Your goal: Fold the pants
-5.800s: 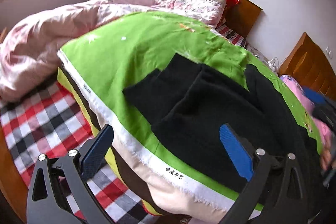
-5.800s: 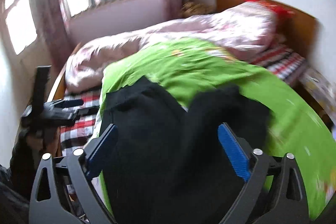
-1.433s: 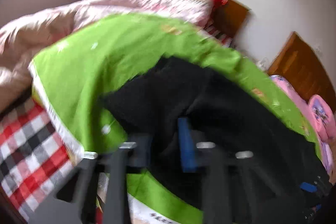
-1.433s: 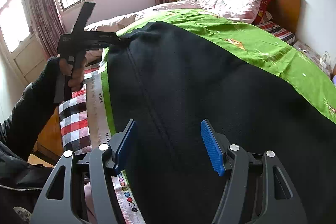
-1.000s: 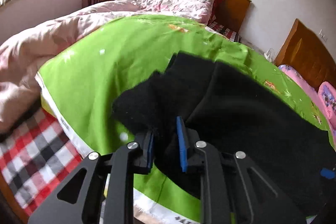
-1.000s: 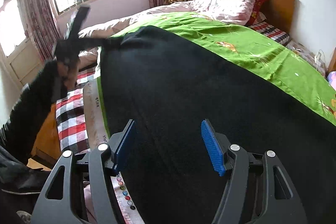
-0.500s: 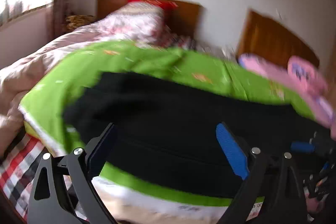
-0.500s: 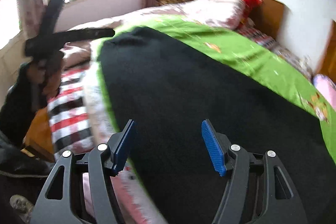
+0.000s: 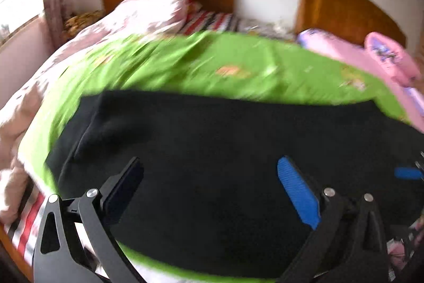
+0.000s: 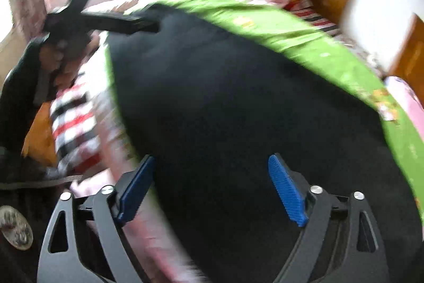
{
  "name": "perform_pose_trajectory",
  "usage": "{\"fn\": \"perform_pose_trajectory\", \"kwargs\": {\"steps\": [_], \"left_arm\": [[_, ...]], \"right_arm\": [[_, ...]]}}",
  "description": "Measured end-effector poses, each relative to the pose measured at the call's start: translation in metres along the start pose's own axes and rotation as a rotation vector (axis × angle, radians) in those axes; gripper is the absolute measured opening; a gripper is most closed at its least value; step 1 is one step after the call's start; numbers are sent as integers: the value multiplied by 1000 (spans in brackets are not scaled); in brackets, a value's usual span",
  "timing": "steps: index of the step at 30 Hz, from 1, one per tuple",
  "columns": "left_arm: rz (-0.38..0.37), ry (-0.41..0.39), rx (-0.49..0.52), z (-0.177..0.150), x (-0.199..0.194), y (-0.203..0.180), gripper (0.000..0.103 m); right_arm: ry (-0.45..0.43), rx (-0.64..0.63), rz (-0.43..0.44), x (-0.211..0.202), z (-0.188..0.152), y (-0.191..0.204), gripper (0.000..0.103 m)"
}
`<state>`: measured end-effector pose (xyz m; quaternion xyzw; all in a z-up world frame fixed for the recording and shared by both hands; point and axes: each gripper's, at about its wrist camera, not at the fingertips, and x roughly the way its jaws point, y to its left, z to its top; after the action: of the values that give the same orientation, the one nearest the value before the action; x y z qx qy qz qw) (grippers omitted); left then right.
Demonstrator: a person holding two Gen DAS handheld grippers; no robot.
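Observation:
Black pants (image 9: 225, 150) lie spread flat and long across a green sheet (image 9: 238, 65) on the bed. They also fill the right wrist view (image 10: 238, 110). My left gripper (image 9: 209, 177) is open and empty, just above the pants near their front edge. My right gripper (image 10: 209, 177) is open and empty, over the other end of the pants. The left gripper also shows in the right wrist view (image 10: 148, 24) at the far end of the pants. A blue pad of the right gripper (image 9: 408, 173) shows at the right edge of the left wrist view. Both views are motion-blurred.
A pink floral duvet (image 9: 148, 7) is bunched at the back left. Wooden headboards (image 9: 344, 4) stand against the white wall. A red checked sheet (image 10: 74, 121) covers the bed's near side. Pink pillows (image 9: 384, 57) lie at the right.
My left gripper let go of the pants and opened wide. The pants went from bunched to laid out flat. Both cameras have swung to the right.

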<state>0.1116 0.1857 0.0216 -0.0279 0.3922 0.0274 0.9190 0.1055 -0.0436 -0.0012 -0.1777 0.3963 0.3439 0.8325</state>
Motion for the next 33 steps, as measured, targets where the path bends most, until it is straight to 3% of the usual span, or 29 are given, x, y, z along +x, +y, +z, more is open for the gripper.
{"fn": "perform_pose_trajectory", "kwargs": {"steps": [3, 6, 9, 11, 13, 15, 20, 25, 27, 29, 31, 33], "left_arm": [[-77, 34, 52, 32, 28, -35, 101], [-78, 117, 107, 48, 74, -66, 101], [-4, 214, 136, 47, 117, -74, 102], [-24, 200, 111, 48, 113, -71, 102], [-29, 198, 86, 47, 115, -65, 102], [-8, 193, 99, 46, 114, -68, 102], [20, 185, 109, 44, 115, -71, 102], [31, 183, 111, 44, 117, -74, 102], [59, 168, 100, 45, 113, -74, 102], [117, 123, 110, 47, 98, -85, 100], [-2, 90, 93, 53, 76, -106, 100], [-144, 53, 146, 60, 54, -154, 101]], "right_arm": [[-6, 85, -79, 20, 33, -53, 90], [37, 178, -17, 54, 54, -96, 90], [125, 180, -92, 91, 56, -117, 91], [76, 180, -115, 94, 55, -124, 90], [17, 300, -119, 92, 47, -140, 90], [-20, 336, -180, 74, 44, -140, 90], [-147, 336, -213, -5, 10, -125, 92], [139, 349, -308, -15, -76, -138, 92], [57, 413, -229, -43, -102, -146, 92], [-13, 441, -270, -75, -114, -147, 92], [-93, 476, -313, -111, -125, -153, 92], [-138, 522, -259, -126, -132, -164, 92]]}}
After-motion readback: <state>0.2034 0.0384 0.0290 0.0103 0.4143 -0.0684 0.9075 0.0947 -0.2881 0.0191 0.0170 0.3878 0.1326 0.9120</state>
